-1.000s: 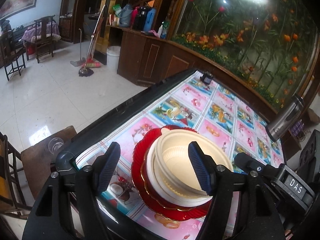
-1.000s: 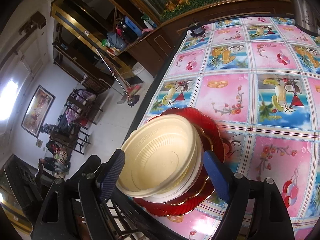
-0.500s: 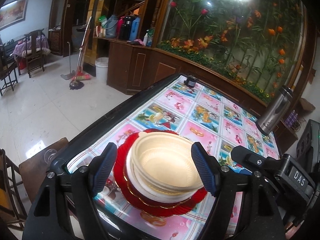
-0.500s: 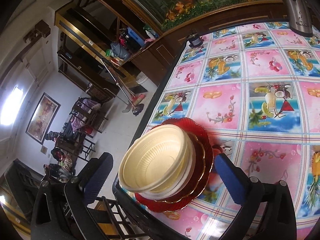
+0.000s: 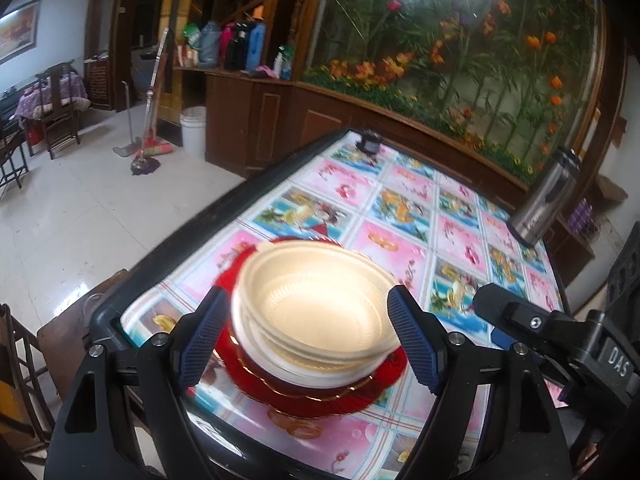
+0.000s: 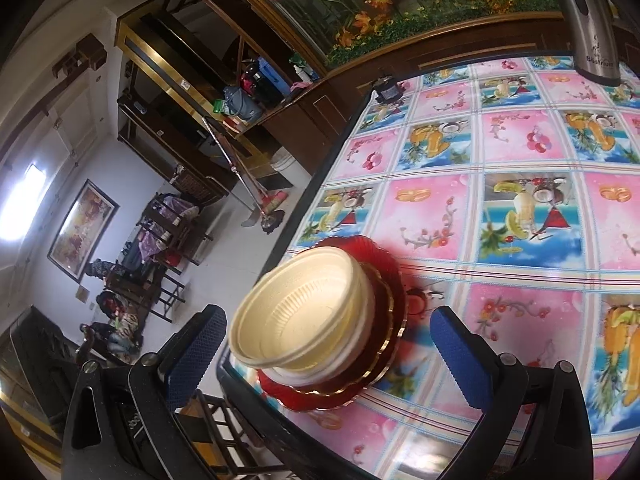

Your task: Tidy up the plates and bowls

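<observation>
Cream bowls [image 5: 320, 304] sit nested on top of red plates [image 5: 320, 400] near the table's front left corner. The same stack shows in the right wrist view, cream bowls [image 6: 304, 320] on red plates [image 6: 384, 296]. My left gripper [image 5: 308, 336] is open, its blue pads either side of the stack and apart from it. My right gripper [image 6: 328, 352] is open and empty, its pads wide of the stack on both sides.
The table [image 6: 520, 216] has a pink and blue fruit-pattern cloth. A steel flask [image 5: 544, 200] stands at the far right and shows again in the right wrist view [image 6: 588, 20]. A small dark object [image 5: 370, 145] sits at the far edge. A wooden chair [image 5: 60, 336] stands by the corner.
Both grippers have drawn back and up from the stack, and the right one has opened wider. The stack stays on the table.
</observation>
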Action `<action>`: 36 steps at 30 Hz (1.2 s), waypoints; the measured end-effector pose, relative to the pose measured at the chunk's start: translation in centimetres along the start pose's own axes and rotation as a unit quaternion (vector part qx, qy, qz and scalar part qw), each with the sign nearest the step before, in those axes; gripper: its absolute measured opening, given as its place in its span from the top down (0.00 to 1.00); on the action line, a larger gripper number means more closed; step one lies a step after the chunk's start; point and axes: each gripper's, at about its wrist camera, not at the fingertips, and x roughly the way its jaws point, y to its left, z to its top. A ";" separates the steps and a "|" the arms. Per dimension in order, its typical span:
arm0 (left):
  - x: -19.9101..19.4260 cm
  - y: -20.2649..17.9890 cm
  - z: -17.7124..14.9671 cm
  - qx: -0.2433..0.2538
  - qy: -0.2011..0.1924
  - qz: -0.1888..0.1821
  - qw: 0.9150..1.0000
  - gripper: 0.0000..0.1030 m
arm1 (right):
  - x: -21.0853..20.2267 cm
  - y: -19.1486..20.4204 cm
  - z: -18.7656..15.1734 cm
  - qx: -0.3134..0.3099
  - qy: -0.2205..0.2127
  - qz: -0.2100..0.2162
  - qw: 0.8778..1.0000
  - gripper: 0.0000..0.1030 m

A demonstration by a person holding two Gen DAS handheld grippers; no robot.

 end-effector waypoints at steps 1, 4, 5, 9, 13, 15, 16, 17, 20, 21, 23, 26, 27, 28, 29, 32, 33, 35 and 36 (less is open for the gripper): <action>0.2 -0.4 -0.1 0.004 0.002 -0.003 1.000 0.21 | -0.3 -0.3 0.0 0.000 -0.003 -0.004 1.000 0.00; 0.7 -1.8 -0.4 0.023 0.008 -0.008 1.000 0.21 | -0.9 -1.3 0.0 0.007 -0.010 -0.015 1.000 0.00; 0.9 -2.2 -0.6 0.028 0.011 -0.009 0.999 0.21 | -1.1 -1.7 0.1 0.010 -0.013 -0.020 1.000 0.00; 1.3 -4.4 -0.8 0.051 0.018 -0.021 0.998 0.21 | -2.0 -3.3 0.2 0.015 -0.021 -0.041 0.999 0.00; 1.8 -8.0 -1.3 0.085 0.023 -0.047 0.995 0.21 | -3.8 -5.5 0.1 0.018 -0.039 -0.076 0.996 0.00; 2.1 -10.5 -1.9 0.111 0.027 -0.063 0.991 0.21 | -5.2 -7.0 0.0 0.024 -0.051 -0.098 0.994 0.00; 2.4 -12.0 -2.4 0.126 0.029 -0.075 0.989 0.21 | -6.2 -8.0 -0.1 0.028 -0.061 -0.116 0.991 0.00; 2.7 -13.0 -2.8 0.136 0.033 -0.084 0.987 0.21 | -7.2 -9.2 -0.2 0.034 -0.071 -0.135 0.988 0.00; 4.4 -16.3 -4.3 0.168 0.056 -0.111 0.978 0.21 | -9.6 -12.3 -0.4 0.048 -0.098 -0.201 0.973 0.00; 5.0 -17.1 -4.9 0.176 0.061 -0.111 0.976 0.21 | -10.5 -13.8 -0.6 0.057 -0.107 -0.229 0.966 0.00; 6.9 -18.6 -6.0 0.196 0.072 -0.104 0.972 0.21 | -11.1 -16.0 -0.9 0.067 -0.114 -0.259 0.957 0.00; 9.8 -20.3 -7.6 0.226 0.097 -0.088 0.965 0.21 | -11.2 -19.2 -1.5 0.090 -0.108 -0.291 0.946 0.00; 10.5 -20.6 -8.1 0.231 0.102 -0.088 0.964 0.21 | -11.1 -20.1 -1.7 0.097 -0.109 -0.296 0.944 0.00; 10.9 -20.9 -8.5 0.235 0.103 -0.089 0.962 0.21 | -10.9 -21.1 -2.0 0.103 -0.107 -0.309 0.939 0.00; 11.4 -21.1 -9.0 0.241 0.103 -0.085 0.961 0.21 | -10.6 -21.7 -2.2 0.105 -0.106 -0.316 0.937 0.00; 12.4 -21.2 -9.7 0.244 0.108 -0.084 0.960 0.21 | -9.7 -23.3 -2.8 0.103 -0.098 -0.337 0.931 0.00; 12.6 -21.2 -9.8 0.241 0.111 -0.085 0.960 0.21 | -9.6 -23.6 -2.9 0.103 -0.096 -0.339 0.930 0.00; 13.4 -21.3 -10.1 0.240 0.117 -0.079 0.961 0.20 | -9.4 -24.2 -3.1 0.103 -0.101 -0.348 0.926 0.00; 13.6 -21.3 -10.2 0.240 0.118 -0.081 0.960 0.18 | -9.3 -24.2 -3.2 0.101 -0.100 -0.353 0.925 0.00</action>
